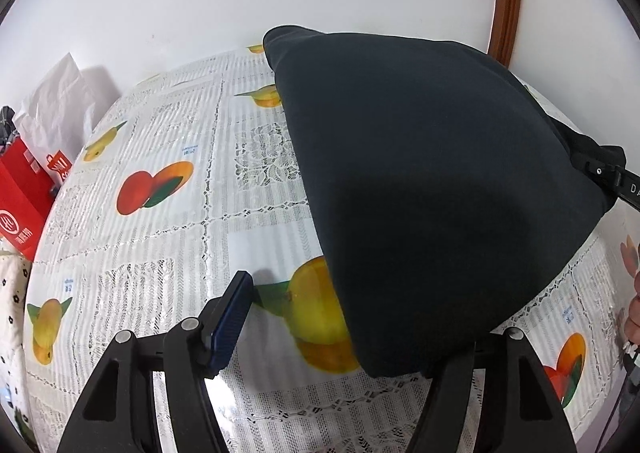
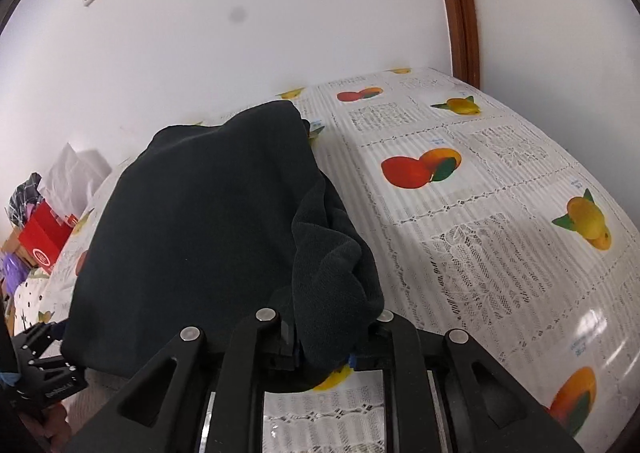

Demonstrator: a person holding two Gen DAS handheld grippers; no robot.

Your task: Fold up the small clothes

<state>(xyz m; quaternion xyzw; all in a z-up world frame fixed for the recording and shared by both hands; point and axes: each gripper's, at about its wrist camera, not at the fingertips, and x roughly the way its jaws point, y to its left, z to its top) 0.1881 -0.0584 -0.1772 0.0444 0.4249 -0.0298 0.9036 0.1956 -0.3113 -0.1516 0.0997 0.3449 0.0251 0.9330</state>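
A dark navy garment (image 1: 432,181) lies in a folded heap on the fruit-print tablecloth (image 1: 168,213). My left gripper (image 1: 344,329) is open; its blue-padded left finger (image 1: 230,325) is bare, and the cloth drapes over the right finger. In the right wrist view the garment (image 2: 208,221) fills the left middle. My right gripper (image 2: 324,337) is shut on a bunched edge of the garment, just above the table. The right gripper also shows at the left wrist view's right edge (image 1: 604,173), holding the cloth.
A red box (image 1: 24,189) and white paper (image 1: 60,101) sit at the table's left end by the white wall. A brown wooden frame (image 2: 456,5) stands behind the table. The tablecloth (image 2: 500,213) extends to the right of the garment.
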